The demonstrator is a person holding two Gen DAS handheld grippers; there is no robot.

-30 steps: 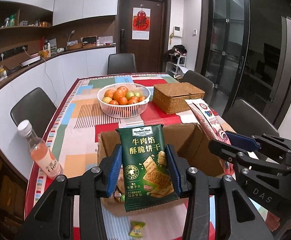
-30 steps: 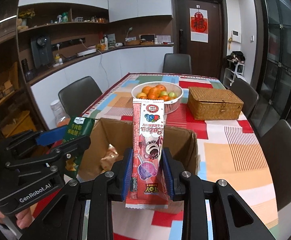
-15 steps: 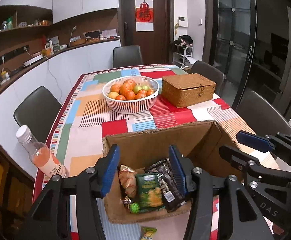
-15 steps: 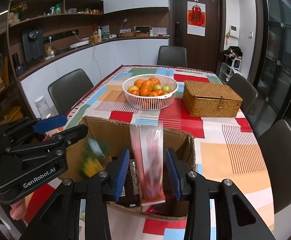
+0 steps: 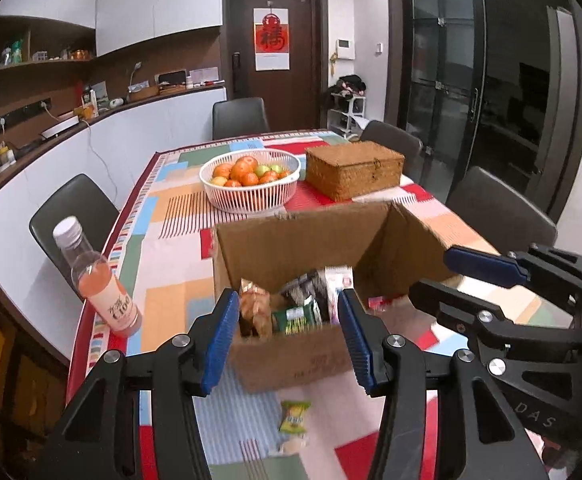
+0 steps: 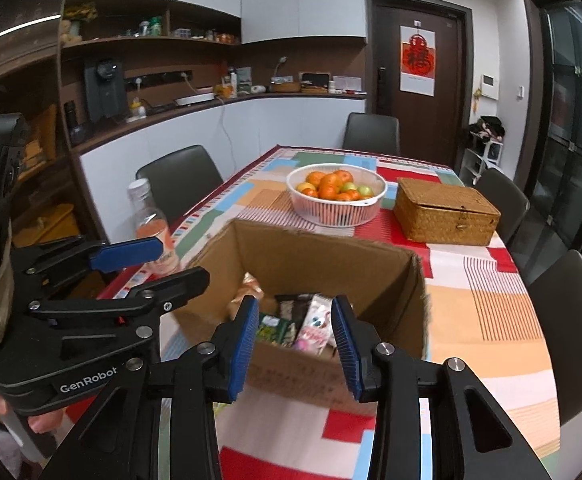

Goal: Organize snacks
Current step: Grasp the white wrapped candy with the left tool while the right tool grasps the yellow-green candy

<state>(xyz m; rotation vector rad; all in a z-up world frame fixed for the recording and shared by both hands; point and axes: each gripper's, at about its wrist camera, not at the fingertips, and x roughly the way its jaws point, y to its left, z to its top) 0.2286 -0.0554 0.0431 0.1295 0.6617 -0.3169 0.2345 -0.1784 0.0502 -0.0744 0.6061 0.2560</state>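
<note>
Both my claws, left gripper (image 5: 289, 338) and right gripper (image 6: 295, 346), hang released over the cardboard box (image 5: 291, 356) holding snack packets (image 6: 311, 326). Only my left view shows a green candy (image 5: 293, 422) on the tablecloth beside the box's near edge.

Box (image 5: 291, 236) top open; bottle (image 5: 99, 280) stands near left, possibly obstructing.

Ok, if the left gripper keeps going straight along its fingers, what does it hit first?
Probably the near wall of the cardboard box, with the left gripper open; depth is unclear, so it might clear the rim into the snack packets.
</note>
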